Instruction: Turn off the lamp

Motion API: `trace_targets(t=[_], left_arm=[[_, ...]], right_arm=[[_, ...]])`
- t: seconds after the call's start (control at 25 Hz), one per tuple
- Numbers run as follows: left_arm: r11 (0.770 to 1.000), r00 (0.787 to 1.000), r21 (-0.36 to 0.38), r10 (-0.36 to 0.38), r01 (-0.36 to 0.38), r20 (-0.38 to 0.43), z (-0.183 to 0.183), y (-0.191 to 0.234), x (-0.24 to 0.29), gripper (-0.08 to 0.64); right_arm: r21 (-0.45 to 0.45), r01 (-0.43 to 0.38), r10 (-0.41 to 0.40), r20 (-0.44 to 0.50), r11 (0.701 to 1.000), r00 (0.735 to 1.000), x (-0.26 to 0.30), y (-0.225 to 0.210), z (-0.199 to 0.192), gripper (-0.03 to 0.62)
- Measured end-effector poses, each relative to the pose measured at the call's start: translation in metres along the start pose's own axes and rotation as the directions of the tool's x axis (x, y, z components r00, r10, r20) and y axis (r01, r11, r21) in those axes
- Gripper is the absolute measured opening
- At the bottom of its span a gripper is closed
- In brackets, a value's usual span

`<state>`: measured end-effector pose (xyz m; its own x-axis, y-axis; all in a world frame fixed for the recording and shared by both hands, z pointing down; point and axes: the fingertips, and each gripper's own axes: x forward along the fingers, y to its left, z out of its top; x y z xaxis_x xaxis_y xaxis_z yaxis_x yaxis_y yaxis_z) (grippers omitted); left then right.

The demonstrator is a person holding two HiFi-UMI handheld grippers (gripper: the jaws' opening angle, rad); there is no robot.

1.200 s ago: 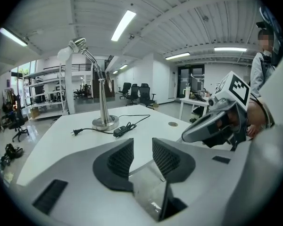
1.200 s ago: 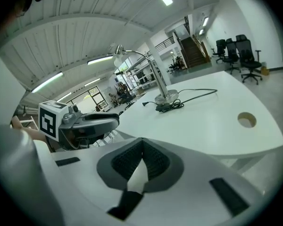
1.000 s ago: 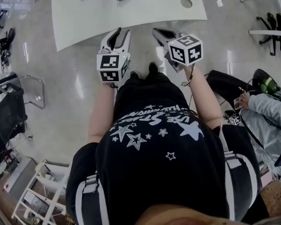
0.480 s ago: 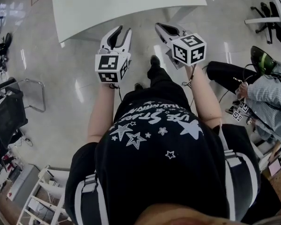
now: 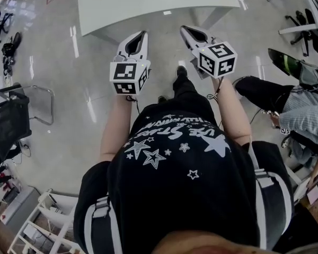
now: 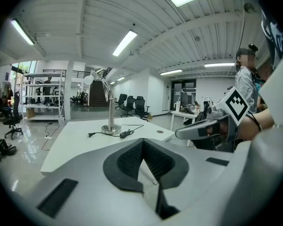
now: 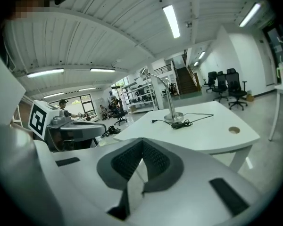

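Note:
A silver desk lamp (image 6: 106, 103) stands on the white table (image 6: 80, 147) ahead; its round base (image 7: 173, 118) is also in the right gripper view. Its black cord with an inline switch (image 6: 125, 134) lies beside the base on the tabletop (image 7: 212, 133). Both grippers hang in the air short of the table's near edge (image 5: 148, 23), far from the lamp. My left gripper (image 5: 140, 35) is shut with nothing in it, its ribbed pads meeting (image 6: 142, 142). My right gripper (image 5: 185, 30) is shut and empty too (image 7: 142, 141).
A cable hole (image 7: 234, 130) sits in the tabletop near its right end. A seated person's legs (image 5: 259, 94) are on the floor to the right. A dark chair (image 5: 10, 123) and a metal frame (image 5: 40, 102) stand on the left. Office chairs (image 6: 132, 105) wait beyond the table.
The left jaws have gone from open to shut. Both grippers have moved forward and up toward the table as the person stepped closer.

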<state>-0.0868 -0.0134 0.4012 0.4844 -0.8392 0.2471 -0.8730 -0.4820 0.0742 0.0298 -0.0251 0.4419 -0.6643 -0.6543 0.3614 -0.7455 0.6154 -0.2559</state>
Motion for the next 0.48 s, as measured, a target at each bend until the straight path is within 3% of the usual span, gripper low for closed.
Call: trace_targets(t=[0.2, 0.48], left_arm=[[1.000, 0.999, 0.001, -0.013, 0.012, 0.045, 0.013, 0.004, -0.031, 0.009], [1.000, 0.996, 0.001, -0.029, 0.029, 0.080, 0.017, 0.001, -0.027, 0.009]], right_arm=[[-0.030, 0.018, -0.017, 0.028, 0.999, 0.999, -0.012, 0.028, 0.009, 0.005], [-0.047, 0.039, -0.037, 0.054, 0.998, 0.998, -0.017, 0.021, 0.009, 0.005]])
